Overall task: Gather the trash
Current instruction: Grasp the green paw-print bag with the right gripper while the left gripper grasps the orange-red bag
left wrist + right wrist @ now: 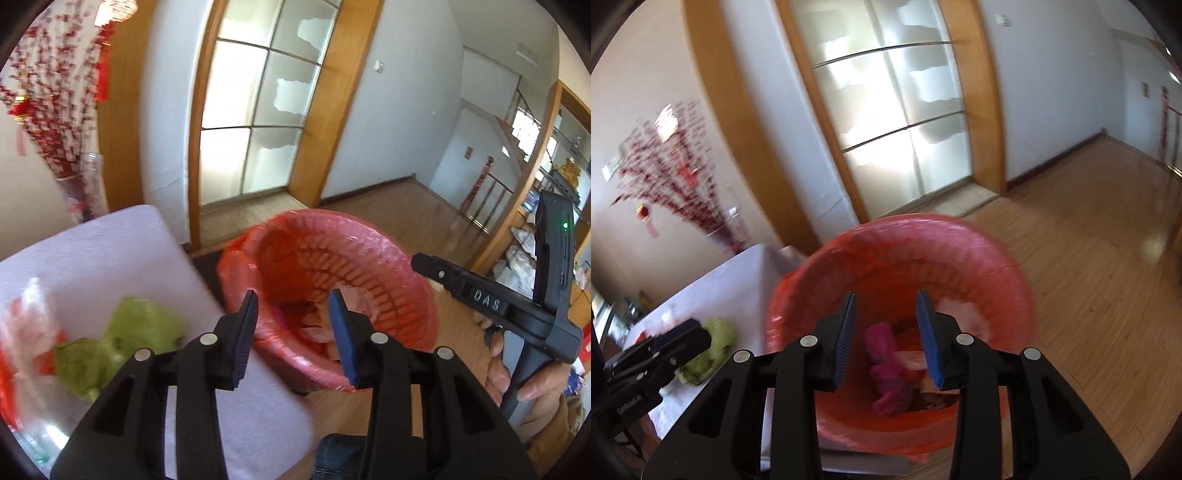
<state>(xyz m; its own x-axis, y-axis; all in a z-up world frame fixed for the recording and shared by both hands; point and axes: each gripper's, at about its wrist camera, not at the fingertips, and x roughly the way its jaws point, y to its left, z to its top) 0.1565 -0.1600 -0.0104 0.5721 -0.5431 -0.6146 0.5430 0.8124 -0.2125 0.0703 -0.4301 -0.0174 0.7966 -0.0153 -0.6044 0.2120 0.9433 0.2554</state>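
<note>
red-lined bin [964,258] sits below both empty, parted hand-held grippers [293,332] [886,332]; drop looks done. next, green wrapper [122,339] at nine o'clock on table [122,243].

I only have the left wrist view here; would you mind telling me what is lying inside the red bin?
Observer: The right wrist view looks into the red bin. A magenta crumpled item lies at the bottom, between the right tool's open jaws but not gripped.
Operator: Thank you. Is anything else in there?
Observer: Yes, pale pink scraps lie beside it, too blurred to identify.
Operator: Where is my left tool from that side?
Observer: The left tool is over the white table, just in front of the green crumpled trash.
</note>
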